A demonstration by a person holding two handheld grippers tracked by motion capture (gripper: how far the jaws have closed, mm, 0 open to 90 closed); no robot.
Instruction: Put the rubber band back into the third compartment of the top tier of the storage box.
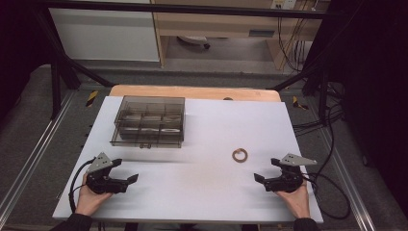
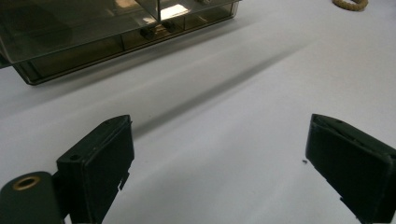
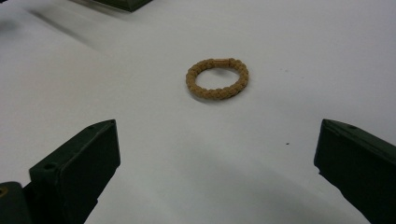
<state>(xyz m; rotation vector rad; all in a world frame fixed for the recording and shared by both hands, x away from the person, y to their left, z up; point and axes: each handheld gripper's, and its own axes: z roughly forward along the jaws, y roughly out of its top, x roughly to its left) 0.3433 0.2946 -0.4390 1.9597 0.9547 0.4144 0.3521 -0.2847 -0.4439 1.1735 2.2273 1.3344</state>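
Ring: tan braided hair tie (image 3: 217, 78), flat on the white bench (image 1: 202, 139), at about 4 o'clock from bench centre in the high view; free of any contact.
Box: smoky clear compartment case (image 1: 149, 121), lid down, at about 10 o'clock from bench centre, well apart from the ring; latch knobs on the near wall.
Right claw: (image 1: 267, 169) low at the 4 o'clock corner, jaws spread wide, nothing between them; ring dead ahead at 12 o'clock in the right gripper view, near but not touching.
Left claw: (image 1: 126, 170) low at the 8 o'clock corner, jaws wide and empty; box front at 11 o'clock in the left gripper view (image 2: 107, 42).
Step in hand, judged: pick up the ring with the right claw, likely for a box compartment.
Approach: straight forward, ring centred between jaws, tips lowered nearly to the bench.
Grip: pinch across one side of the braid, not the hollow middle; close slowly, since soft cord flattens and slides.
Risk: pads skidding over the thin ring, or shoving it away.
Left claw duty: probably lid opening at the latch.
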